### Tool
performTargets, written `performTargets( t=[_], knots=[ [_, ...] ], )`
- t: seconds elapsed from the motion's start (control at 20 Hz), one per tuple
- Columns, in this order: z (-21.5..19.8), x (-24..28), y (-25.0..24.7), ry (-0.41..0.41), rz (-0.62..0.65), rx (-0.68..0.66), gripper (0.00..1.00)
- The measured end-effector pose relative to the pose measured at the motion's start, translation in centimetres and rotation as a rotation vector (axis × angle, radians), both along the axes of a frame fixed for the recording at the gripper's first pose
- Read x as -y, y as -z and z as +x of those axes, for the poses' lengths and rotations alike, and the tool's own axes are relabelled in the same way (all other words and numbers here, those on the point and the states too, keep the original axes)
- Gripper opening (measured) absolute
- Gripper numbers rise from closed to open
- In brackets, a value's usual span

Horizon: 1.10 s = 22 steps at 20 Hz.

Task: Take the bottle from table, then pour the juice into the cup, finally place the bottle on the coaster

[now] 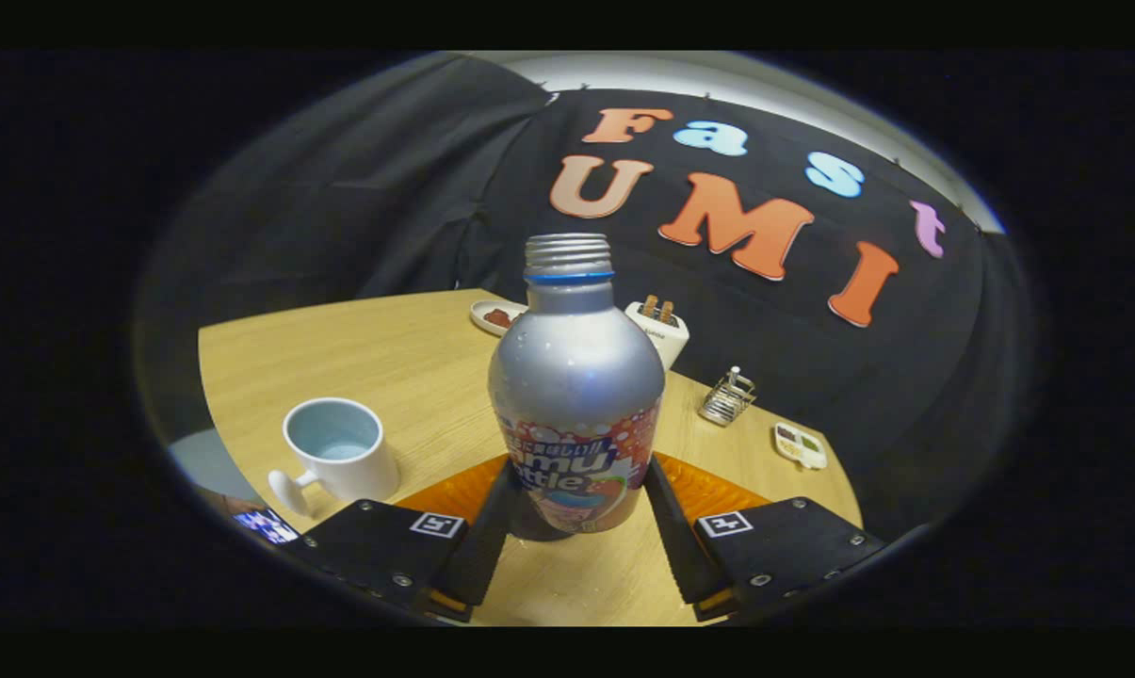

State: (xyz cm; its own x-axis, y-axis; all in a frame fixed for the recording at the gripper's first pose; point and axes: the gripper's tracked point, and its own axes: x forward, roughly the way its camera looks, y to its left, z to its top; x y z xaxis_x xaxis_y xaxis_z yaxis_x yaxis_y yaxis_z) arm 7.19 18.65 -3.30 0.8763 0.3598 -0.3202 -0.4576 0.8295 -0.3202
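While my claw (576,527) grips the uncapped aluminium bottle (576,395) between both fingers, the placing stage is in hand.

Bottle base sits over the orange coaster (718,490), apparently on or just above it; contact cannot be confirmed. The white mug (336,452) at near left holds pale liquid, so pouring looks done. Release remains. Table (397,358) open leftward; edge close at right.

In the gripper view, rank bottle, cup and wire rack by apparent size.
1. Bottle, between the gripper fingers and nearest the camera, so nearness inflates it.
2. Cup, beside the bottle.
3. Wire rack, farther back, so its true size is unsure.
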Motion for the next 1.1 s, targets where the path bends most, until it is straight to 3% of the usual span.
performTargets(
  t=[0.15,0.4,0.8,1.1],
  knots=[
    [0.9,-0.1,1.2,0.033,0.193,-0.077,0.75],
    [1.6,0.6,3.3,0.091,0.308,-0.139,0.75],
    [2.4,0.2,7.8,0.117,0.302,-0.199,0.75],
    [2.6,-0.3,8.0,0.103,0.286,-0.196,0.79]
  ],
)
